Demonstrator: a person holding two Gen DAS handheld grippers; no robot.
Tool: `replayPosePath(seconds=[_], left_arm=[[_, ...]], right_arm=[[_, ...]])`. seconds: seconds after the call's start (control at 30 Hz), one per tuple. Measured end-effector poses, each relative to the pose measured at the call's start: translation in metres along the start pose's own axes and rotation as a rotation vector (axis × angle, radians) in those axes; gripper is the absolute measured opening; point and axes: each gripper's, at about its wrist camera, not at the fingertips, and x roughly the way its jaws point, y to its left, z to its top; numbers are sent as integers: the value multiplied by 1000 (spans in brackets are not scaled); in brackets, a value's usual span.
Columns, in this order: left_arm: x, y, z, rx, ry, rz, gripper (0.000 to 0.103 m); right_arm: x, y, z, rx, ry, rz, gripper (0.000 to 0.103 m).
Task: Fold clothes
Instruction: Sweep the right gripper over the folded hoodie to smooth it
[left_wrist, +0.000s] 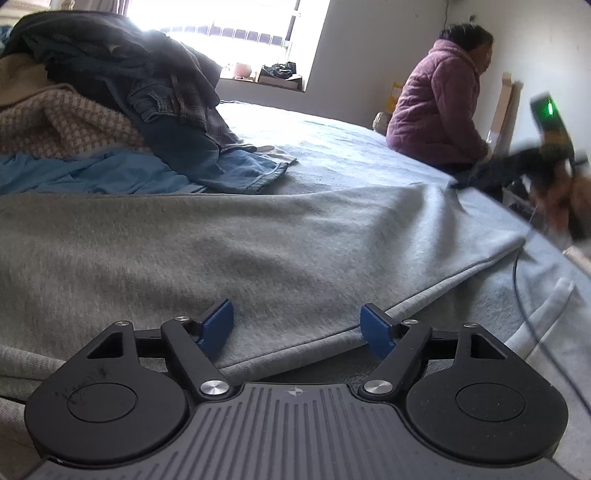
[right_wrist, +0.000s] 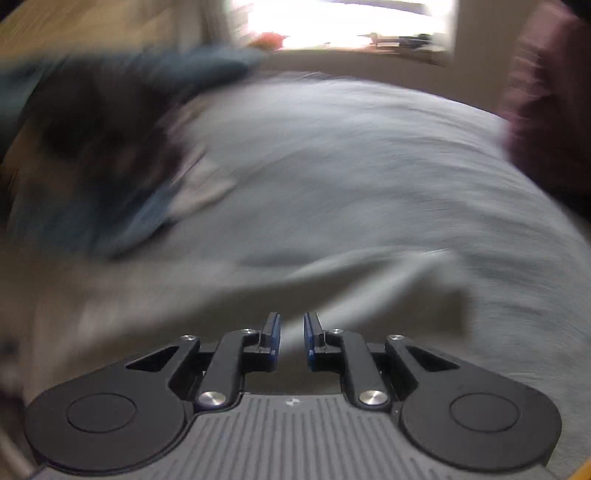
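Left wrist view: left gripper (left_wrist: 297, 326) low over a grey garment (left_wrist: 221, 251) spread on the bed (left_wrist: 332, 147). Jaws stand wide apart; blue pads (left_wrist: 216, 326) clear of the cloth, nothing pinched. The garment's hemmed edge runs from lower centre up toward the right of the frame, passing between the pads.

Upper left of frame: pile of clothes (left_wrist: 110, 92), dark items on top, a checked knit and blue fabric beneath. Upper right: a person in a purple jacket (left_wrist: 439, 107) sits on the far edge of the bed.

Right edge of frame: right gripper (left_wrist: 554, 147), blurred, green light showing.

Right wrist view: heavy blur. Right gripper (right_wrist: 291, 332) jaws nearly closed, a narrow gap between the pads, nothing seen in it. Grey cloth (right_wrist: 332, 203) fills the frame beyond.
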Motion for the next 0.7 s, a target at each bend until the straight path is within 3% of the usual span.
replayPosePath(seconds=[0.07, 0.17, 0.23, 0.4, 0.43, 0.53, 0.63, 0.7], left_arm=[[-2, 4, 0, -25, -9, -21, 78], [-2, 10, 1, -58, -13, -45, 79], [-2, 12, 3, -77, -12, -55, 79], [-2, 12, 3, -79, -14, -53, 80], [-2, 12, 3, -80, -14, -53, 80], [-2, 13, 3, -80, -15, -55, 80], [-2, 12, 2, -77, -17, -53, 80], [-2, 12, 2, -74, -18, -52, 80]], right_arm=[[10, -2, -23, 20, 71, -47, 14], [-10, -63, -63, 159, 82, -193, 13], [-36, -114, -82, 293, 113, -351, 17], [-62, -116, -49, 244, 12, -405, 18], [-64, -108, -39, 222, -20, -390, 18], [-27, -56, 4, 116, -95, -217, 18], [36, -29, 25, 102, -61, -102, 17], [72, -32, 32, 123, -39, -97, 15]])
